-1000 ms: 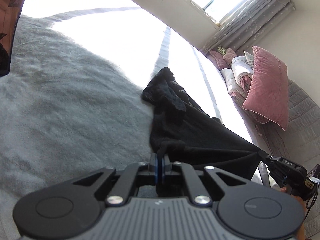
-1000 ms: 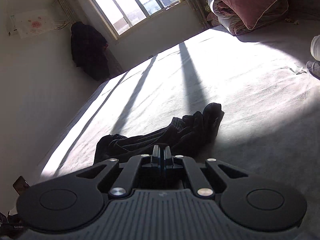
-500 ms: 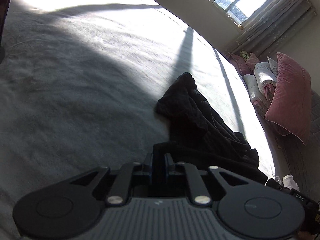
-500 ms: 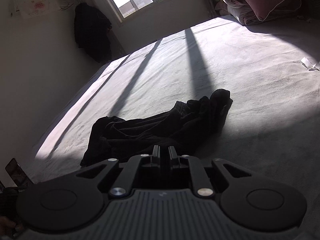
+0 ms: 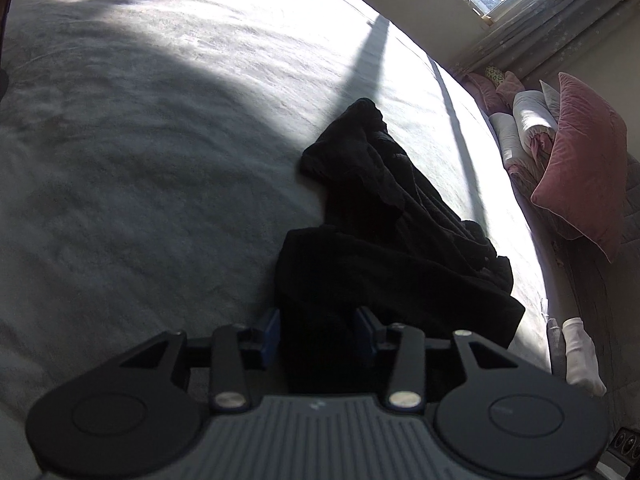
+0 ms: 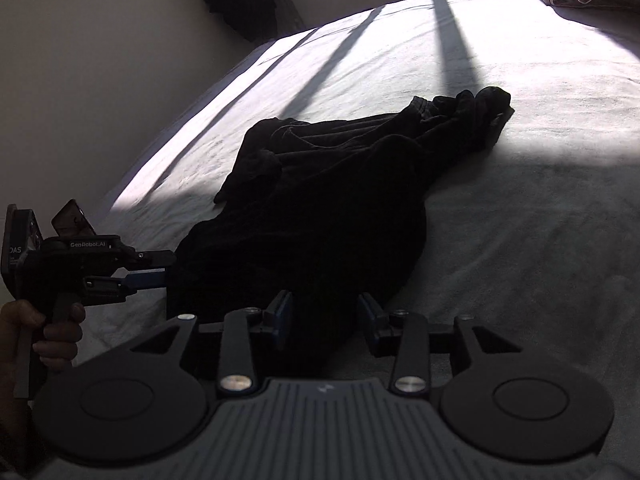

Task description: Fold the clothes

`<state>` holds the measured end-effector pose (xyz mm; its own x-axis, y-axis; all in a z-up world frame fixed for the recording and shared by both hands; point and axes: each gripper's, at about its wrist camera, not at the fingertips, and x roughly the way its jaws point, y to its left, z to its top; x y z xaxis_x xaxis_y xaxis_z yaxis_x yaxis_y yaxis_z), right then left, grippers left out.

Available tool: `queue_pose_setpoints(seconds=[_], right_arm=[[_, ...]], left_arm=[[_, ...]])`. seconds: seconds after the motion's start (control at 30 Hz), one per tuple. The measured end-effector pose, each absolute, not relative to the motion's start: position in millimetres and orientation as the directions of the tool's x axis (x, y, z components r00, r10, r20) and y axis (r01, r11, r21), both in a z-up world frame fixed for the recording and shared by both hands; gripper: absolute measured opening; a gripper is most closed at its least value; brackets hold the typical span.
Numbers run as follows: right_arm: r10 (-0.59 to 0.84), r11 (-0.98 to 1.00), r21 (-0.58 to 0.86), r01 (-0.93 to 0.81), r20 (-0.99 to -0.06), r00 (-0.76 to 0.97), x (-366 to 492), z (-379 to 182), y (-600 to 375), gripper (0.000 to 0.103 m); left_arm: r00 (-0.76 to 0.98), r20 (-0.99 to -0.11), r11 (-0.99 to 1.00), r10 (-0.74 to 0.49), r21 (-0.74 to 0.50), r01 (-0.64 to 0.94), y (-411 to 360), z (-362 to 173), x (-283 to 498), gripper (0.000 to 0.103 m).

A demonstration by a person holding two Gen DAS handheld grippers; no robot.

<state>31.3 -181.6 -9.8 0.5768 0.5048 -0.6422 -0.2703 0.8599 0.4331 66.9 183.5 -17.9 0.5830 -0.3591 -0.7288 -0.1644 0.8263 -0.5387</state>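
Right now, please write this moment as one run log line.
step: laying out | garment: crumpled on bed | left gripper: opening, cloth between | right gripper: opening, cloth between

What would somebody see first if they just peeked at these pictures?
The crumpled black garment lying in the middle of the grey bed, half in sunshine, half in shadow. Right at its near edge sit the left gripper and right gripper, jaws opening with black cloth between them. A pink velvet pillow leans at the bed's far right.
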Motion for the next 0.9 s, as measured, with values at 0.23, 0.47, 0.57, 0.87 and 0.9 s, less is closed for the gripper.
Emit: queue_pose_setpoints(seconds=[0.23, 0.47, 0.57, 0.87, 0.9], right_arm=[[0.543, 0.84, 0.427, -0.336, -0.674, 0.501, -4.3, -11.5, -169.1, 0.044], [0.557, 0.827, 0.418, -0.375, -0.698, 0.45, -23.9, -19.0, -157.2, 0.044], [0.544, 0.833, 0.394, -0.388, -0.705, 0.454, -28.3, -23.1, -150.0, 0.044], [0.467, 0.866, 0.249, -0.435, -0.716, 0.519, -33.5, -26.3, -141.0, 0.008], [0.455, 0.872, 0.239, -0.428, -0.719, 0.525, -32.4, -25.4, -144.2, 0.005]], left_arm=[[0.587, -0.751, 0.848, -0.303, -0.493, -0.193, 170.8, -6.4, 63.3, 0.042], [0.603, -0.741, 0.874, -0.296, -0.465, -0.142, 151.8, 7.7, 57.8, 0.041], [0.593, -0.768, 0.912, -0.24, -0.388, -0.134, 138.3, 3.7, 59.8, 0.042], [0.568, -0.82, 0.953, -0.073, -0.225, -0.202, 131.5, -12.1, 68.1, 0.011], [0.569, -0.818, 0.951, -0.078, -0.232, -0.203, 135.0, -11.3, 66.9, 0.005]])
